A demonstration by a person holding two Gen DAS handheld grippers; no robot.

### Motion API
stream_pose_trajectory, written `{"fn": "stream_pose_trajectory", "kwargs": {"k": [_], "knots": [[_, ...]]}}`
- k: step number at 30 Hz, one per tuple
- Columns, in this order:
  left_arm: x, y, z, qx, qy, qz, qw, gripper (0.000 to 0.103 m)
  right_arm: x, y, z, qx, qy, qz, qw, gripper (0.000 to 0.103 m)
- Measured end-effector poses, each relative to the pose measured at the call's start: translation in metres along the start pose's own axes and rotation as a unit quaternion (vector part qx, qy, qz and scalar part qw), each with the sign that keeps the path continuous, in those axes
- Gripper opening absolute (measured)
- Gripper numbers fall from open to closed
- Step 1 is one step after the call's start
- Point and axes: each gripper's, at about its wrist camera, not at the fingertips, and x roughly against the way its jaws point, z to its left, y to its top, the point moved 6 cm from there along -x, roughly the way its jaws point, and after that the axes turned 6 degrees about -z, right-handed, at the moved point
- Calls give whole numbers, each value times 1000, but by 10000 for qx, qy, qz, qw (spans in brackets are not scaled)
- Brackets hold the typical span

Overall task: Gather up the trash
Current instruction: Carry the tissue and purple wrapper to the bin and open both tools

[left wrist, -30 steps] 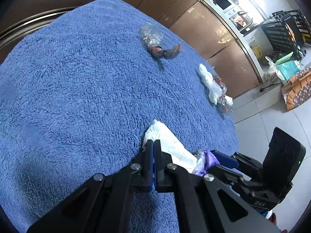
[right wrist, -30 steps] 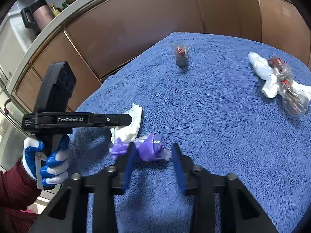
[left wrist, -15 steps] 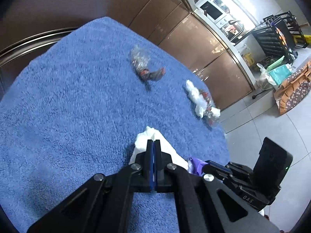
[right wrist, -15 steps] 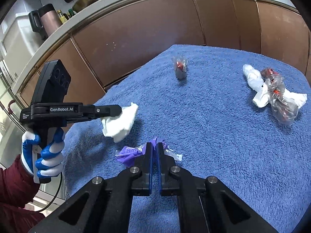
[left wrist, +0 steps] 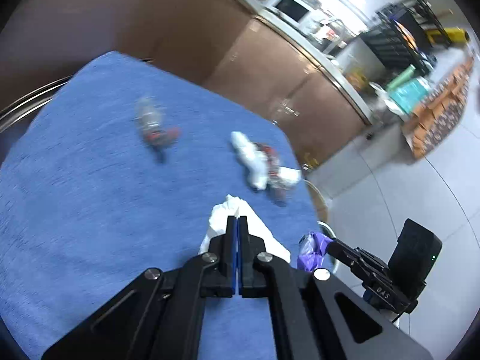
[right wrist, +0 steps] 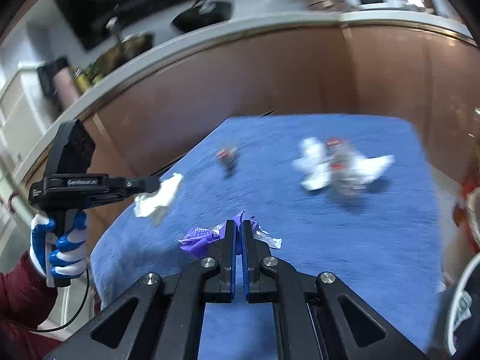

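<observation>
Left gripper (left wrist: 238,220) is clamped tight on a white tissue (left wrist: 256,234), held off the blue towel (left wrist: 90,210). At about 3 o'clock from it, the right gripper (right wrist: 238,225) pinches a purple wrapper (right wrist: 199,237), also lifted. Still on the towel: a clear wrapper (left wrist: 154,127) at 11 o'clock and a tissue pile (left wrist: 262,165) at 1 o'clock, both blurry.
</observation>
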Motion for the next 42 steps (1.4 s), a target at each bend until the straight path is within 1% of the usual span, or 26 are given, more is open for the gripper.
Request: {"fn": "stream_pose_trajectory", "kwargs": {"k": [3, 5, 7, 8, 9, 10, 11, 12, 15, 17, 18, 19, 21, 22, 25, 26, 28, 31, 32, 33, 34, 35, 36, 37, 40, 42], "knots": [[-21, 7, -43, -277, -244, 134, 9992, 0, 39, 4, -35, -261, -447, -335, 9981, 4], [-41, 9, -78, -465, -454, 273, 9975, 0, 71, 4, -67, -487, -866, -571, 9934, 4], [-70, 7, -123, -720, -699, 464, 9939, 0, 103, 3, -99, -694, -1337, -784, 9855, 4], [-80, 6, -138, -810, -767, 529, 9923, 0, 119, 2, -116, -790, -1595, -887, 9800, 4], [-100, 3, -166, -982, -894, 657, 9890, 0, 134, 0, -131, -854, -1854, -966, 9742, 4], [-116, -1, -188, -1112, -993, 763, 9859, 0, 152, -4, -149, -922, -2194, -1041, 9657, 4], [-129, -5, -204, -1200, -1058, 840, 9836, 0, 165, -7, -163, -989, -2449, -1082, 9584, 4], [-151, -11, -230, -1352, -1178, 992, 9788, 0, 174, -11, -174, -1057, -2647, -1106, 9521, 4], [-199, -31, -285, -1658, -1389, 1318, 9674, 0, 204, -29, -219, -1321, -3272, -1130, 9288, 4], [-239, -49, -325, -1943, -1486, 1553, 9571, 0, 214, -39, -242, -1465, -3535, -1110, 9172, 4], [-252, -54, -336, -1998, -1517, 1633, 9542, 0, 220, -45, -256, -1540, -3652, -1092, 9116, 4], [-274, -65, -354, -2090, -1561, 1785, 9487, 0, 223, -51, -268, -1623, -3751, -1075, 9063, 4], [-302, -80, -376, -2249, -1524, 1920, 9431, 0, 227, -62, -295, -1775, -3985, -1007, 8942, 4], [-323, -91, -389, -2360, -1484, 2024, 9388, 0, 229, -66, -306, -1823, -4040, -987, 8910, 4], [-367, -113, -412, -2515, -1396, 2263, 9306, 0, 224, -78, -339, -2023, -4227, -872, 8791, 4], [-378, -121, -416, -2580, -1355, 2312, 9282, 3, 222, -82, -348, -2090, -4235, -854, 8773, 5], [-406, -137, -422, -2658, -1230, 2495, 9230, 3, 220, -89, -364, -2196, -4274, -806, 8733, 6], [-433, -153, -427, -2709, -1152, 2648, 9183, 4, 214, -96, -377, -2252, -4367, -686, 8683, 6], [-437, -157, -426, -2712, -1163, 2669, 9174, 5, 213, -98, -380, -2274, -4387, -667, 8668, 8], [-440, -160, -427, -2692, -1205, 2711, 9162, 7, 214, -101, -376, -2287, -4409, -666, 8654, 13], [-440, -162, -426, -2669, -1235, 2732, 9159, 11, 215, -103, -376, -2291, -4446, -656, 8635, 16], [-439, -162, -425, -2646, -1260, 2728, 9163, 17, 215, -106, -377, -2302, -4461, -652, 8624, 23], [-437, -161, -424, -2619, -1302, 2705, 9172, 20, 216, -107, -377, -2325, -4460, -665, 8617, 27], [-435, -160, -422, -2603, -1321, 2684, 9180, 24, 216, -107, -376, -2343, -4463, -686, 8609, 29], [-422, -151, -419, -2530, -1369, 2574, 9225, 24, 219, -105, -372, -2329, -4472, -727, 8605, 36], [-408, -139, -417, -2461, -1398, 2418, 9281, 24, 219, -101, -368, -2299, -4492, -791, 8598, 50]]}}
